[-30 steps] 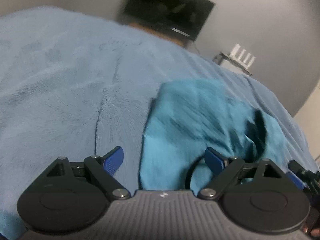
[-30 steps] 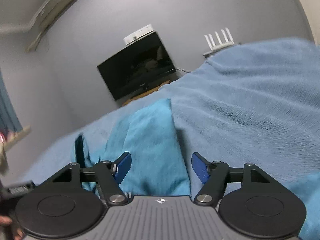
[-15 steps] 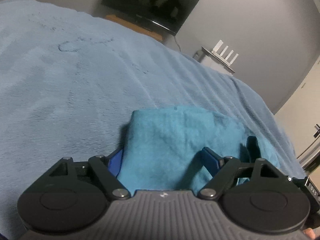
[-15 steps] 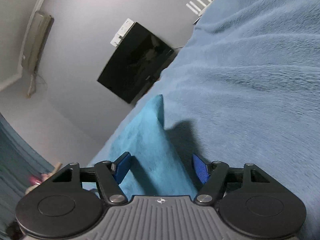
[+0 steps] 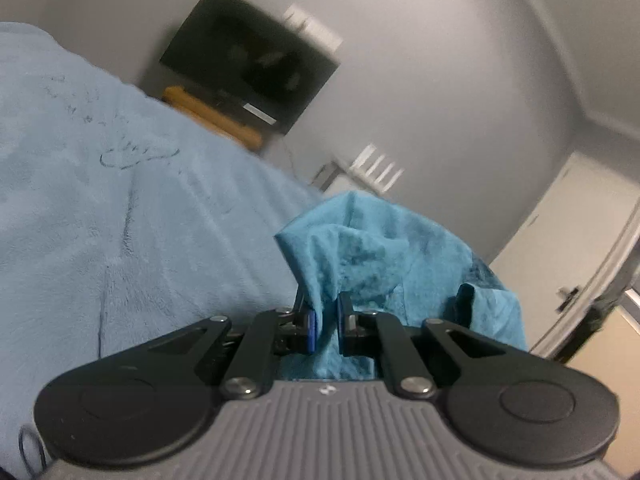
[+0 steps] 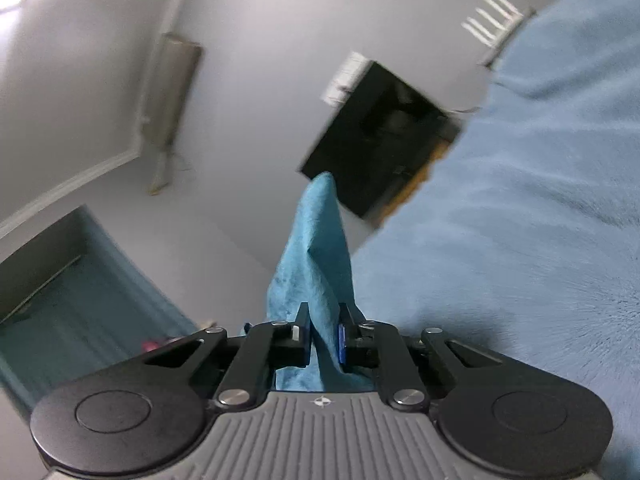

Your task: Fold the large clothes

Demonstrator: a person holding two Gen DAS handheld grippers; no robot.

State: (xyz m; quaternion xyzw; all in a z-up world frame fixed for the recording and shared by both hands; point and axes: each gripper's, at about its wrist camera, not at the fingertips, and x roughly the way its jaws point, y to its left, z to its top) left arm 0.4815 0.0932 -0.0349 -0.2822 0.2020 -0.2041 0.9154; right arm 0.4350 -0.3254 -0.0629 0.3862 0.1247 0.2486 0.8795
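A teal garment (image 5: 380,248) lies bunched on the light blue blanket (image 5: 120,220) of a bed. In the left wrist view my left gripper (image 5: 326,312) is shut on a gathered edge of it, and the cloth rises in folds just beyond the fingertips. In the right wrist view my right gripper (image 6: 324,320) has its jaws closing, with the pads pressing on another part of the teal garment (image 6: 316,240), which stands up in a narrow peak above the blanket (image 6: 520,220). The rest of the garment is hidden behind both grippers.
A dark television (image 5: 248,56) hangs on the grey wall past the bed's far edge, above a wooden shelf. A white router (image 5: 376,164) stands beside it. A door (image 5: 580,260) is at the right. An air conditioner (image 6: 168,88) and a teal curtain (image 6: 80,300) show on the left.
Both grippers were open around the flat garment; now both have closed on it. The cloth has been lifted into folds, and both views have tipped up toward the wall.
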